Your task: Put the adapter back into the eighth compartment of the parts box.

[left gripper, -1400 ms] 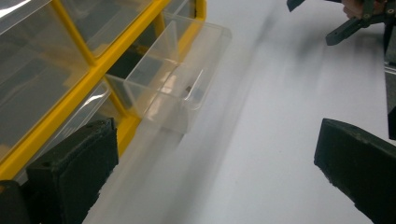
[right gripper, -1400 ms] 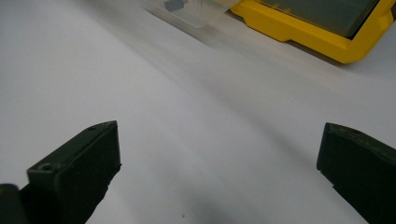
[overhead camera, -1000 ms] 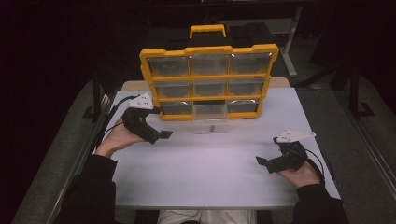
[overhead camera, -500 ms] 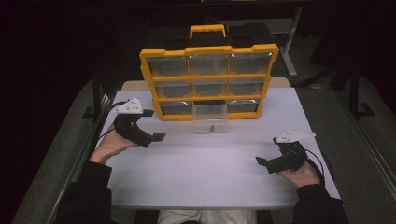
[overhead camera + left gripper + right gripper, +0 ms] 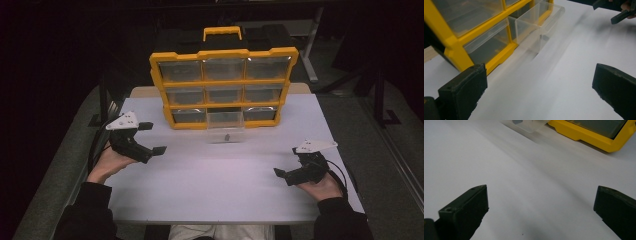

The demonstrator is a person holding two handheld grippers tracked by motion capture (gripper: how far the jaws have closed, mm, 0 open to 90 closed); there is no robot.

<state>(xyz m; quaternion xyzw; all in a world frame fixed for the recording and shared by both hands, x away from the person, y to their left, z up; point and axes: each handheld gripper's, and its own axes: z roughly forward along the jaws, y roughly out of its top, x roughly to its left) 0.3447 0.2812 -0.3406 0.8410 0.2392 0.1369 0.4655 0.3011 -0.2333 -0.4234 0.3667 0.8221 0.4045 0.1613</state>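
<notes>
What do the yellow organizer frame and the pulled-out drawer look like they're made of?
The organizer frame: likely moulded plastic, opaque yellow with a slight sheen. The pulled-out drawer: clear, glossy plastic, probably rigid; the table and a small dark item inside show through it.

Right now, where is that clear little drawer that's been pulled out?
In the high view the clear drawer sticks out from the bottom row's middle slot of the yellow organizer, at the table's far centre, resting on the white tabletop.
</notes>
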